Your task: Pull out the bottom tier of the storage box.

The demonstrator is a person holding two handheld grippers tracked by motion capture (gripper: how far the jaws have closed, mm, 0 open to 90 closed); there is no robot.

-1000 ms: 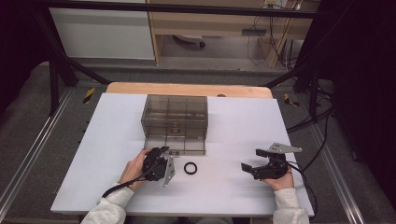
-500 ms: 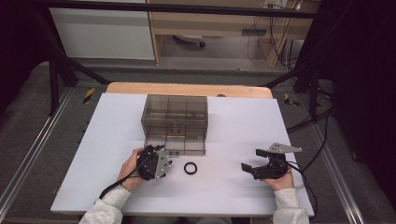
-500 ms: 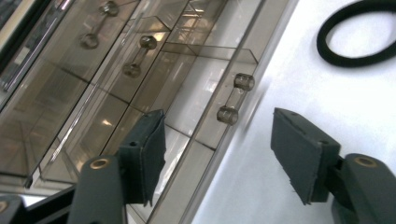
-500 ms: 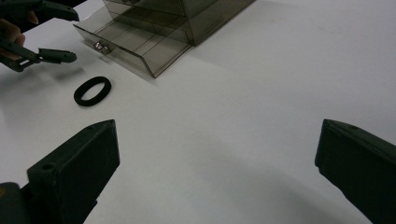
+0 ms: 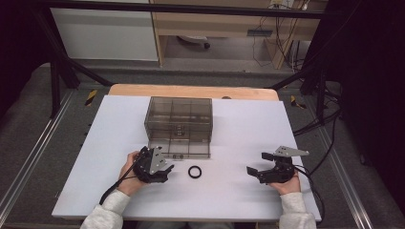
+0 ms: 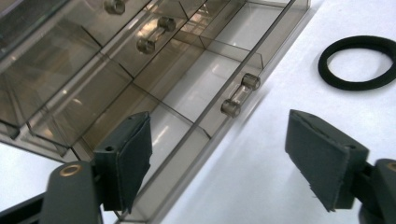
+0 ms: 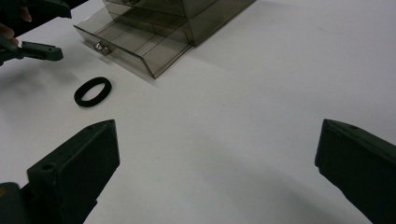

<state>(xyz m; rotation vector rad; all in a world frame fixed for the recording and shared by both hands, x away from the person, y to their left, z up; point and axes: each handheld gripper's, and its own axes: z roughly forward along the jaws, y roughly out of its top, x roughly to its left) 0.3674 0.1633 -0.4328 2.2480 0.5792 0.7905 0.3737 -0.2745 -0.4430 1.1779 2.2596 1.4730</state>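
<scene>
A smoky clear drawer cabinet (image 5: 179, 117) stands mid-table with its bottom drawer (image 5: 179, 149) pulled out. In the left gripper view the drawer (image 6: 187, 98) and its clear handle (image 6: 239, 95) lie just ahead of the jaws. My left gripper (image 5: 166, 170) (image 6: 224, 158) sits at the drawer's front left corner. It is open: its jaws have just been opening and hold nothing. A black elastic ring (image 5: 194, 171) (image 6: 357, 63) (image 7: 93, 91) lies flat on the table to its right. My right gripper (image 5: 257, 163) (image 7: 219, 168) rests open and empty at the right, well apart from the ring.
The white tabletop (image 5: 239, 124) has free room on both sides of the cabinet. Its wooden back edge (image 5: 191, 90) lies behind the cabinet. Black frame posts (image 5: 55, 71) and cables (image 5: 315, 124) flank the table. The right gripper view catches the left gripper (image 7: 32, 49) at the far left.
The left gripper has drawn back slightly to the left from the drawer front, and its jaws have spread wider. The right gripper, ring and drawer have stayed put.
</scene>
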